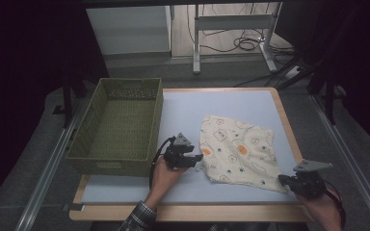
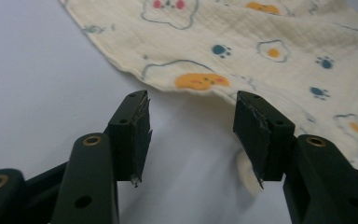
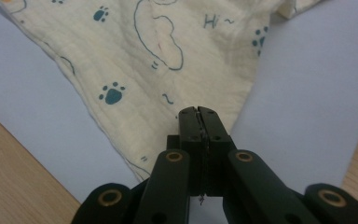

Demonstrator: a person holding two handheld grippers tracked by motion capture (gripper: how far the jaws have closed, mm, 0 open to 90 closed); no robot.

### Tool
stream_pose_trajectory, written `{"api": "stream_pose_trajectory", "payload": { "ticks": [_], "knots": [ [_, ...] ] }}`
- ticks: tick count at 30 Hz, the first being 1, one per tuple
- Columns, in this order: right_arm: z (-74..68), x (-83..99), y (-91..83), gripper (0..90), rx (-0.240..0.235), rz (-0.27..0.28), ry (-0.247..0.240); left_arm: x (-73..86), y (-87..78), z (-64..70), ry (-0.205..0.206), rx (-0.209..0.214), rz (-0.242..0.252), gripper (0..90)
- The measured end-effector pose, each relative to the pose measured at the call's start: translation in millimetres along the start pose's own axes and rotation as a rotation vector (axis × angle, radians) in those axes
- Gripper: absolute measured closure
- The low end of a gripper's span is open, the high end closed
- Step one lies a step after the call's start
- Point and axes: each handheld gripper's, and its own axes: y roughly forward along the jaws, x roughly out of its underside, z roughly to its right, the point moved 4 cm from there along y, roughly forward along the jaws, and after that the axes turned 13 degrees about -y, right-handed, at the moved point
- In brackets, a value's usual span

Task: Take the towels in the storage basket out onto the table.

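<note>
Cloth (image 1: 238, 153) lying spread on the right half of the table (image 1: 188, 108), near corner reaching toward the table's front right corner; green basket (image 1: 118, 126) sitting along the left edge, well apart from the fabric.

High view: left gripper (image 1: 192, 159) hovering just beside the cloth's left corner, right gripper (image 1: 283, 181) sitting at the near right corner. Risk noted: lifting with one corner held and the other missed, leaving the cloth hanging lopsided and dragging across the table instead of folding cleanly.

Left gripper view: left gripper (image 2: 191, 135) standing wide apart, holding nothing, bare table between the jaws. Cloth (image 2: 261, 51) edge lying just ahead of the tips, a small curl of fabric (image 2: 247, 175) resting against the inner face of the right-hand jaw. Risk noted: closing from here likely catching only that curl, or nothing; pressing down on thin fabric likely pushing the edge away and bunching it.

Right gripper view: right gripper (image 3: 199, 116) clenched tight, no gap showing, tips resting on the cloth (image 3: 168, 60) corner. Fabric apparently pinched between the tips, though the bite itself being hidden. Risk noted: a shallow bite at the very corner slipping free under tension, particularly if pulled before the left side gets its grasp.
</note>
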Motion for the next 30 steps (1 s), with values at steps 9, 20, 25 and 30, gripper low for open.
{"api": "stream_pose_trajectory", "payload": {
  "ticks": [9, 20, 25, 30],
  "knots": [
    [-1.4, -4.3, 0.3, 82.8, -0.004, 0.024, -0.007, 24.4, 5.4, 15.9, 0.021, 0.112, -0.058, 56.2],
    [-0.3, 2.2, 1.3, 80.5, -0.005, 0.033, 0.013, 25.2, -3.0, 29.9, 0.093, 0.061, -0.142, 89.9],
    [-1.1, 0.1, -0.3, 77.9, -0.012, 0.049, 0.016, 30.3, -31.4, 25.4, 0.09, 0.005, -0.13, 89.2],
    [-2.5, -5.1, 0.4, 72.9, -0.024, 0.068, 0.021, 41.3, -46.5, 13.4, 0.039, -0.031, -0.13, 82.7]
  ]
}}
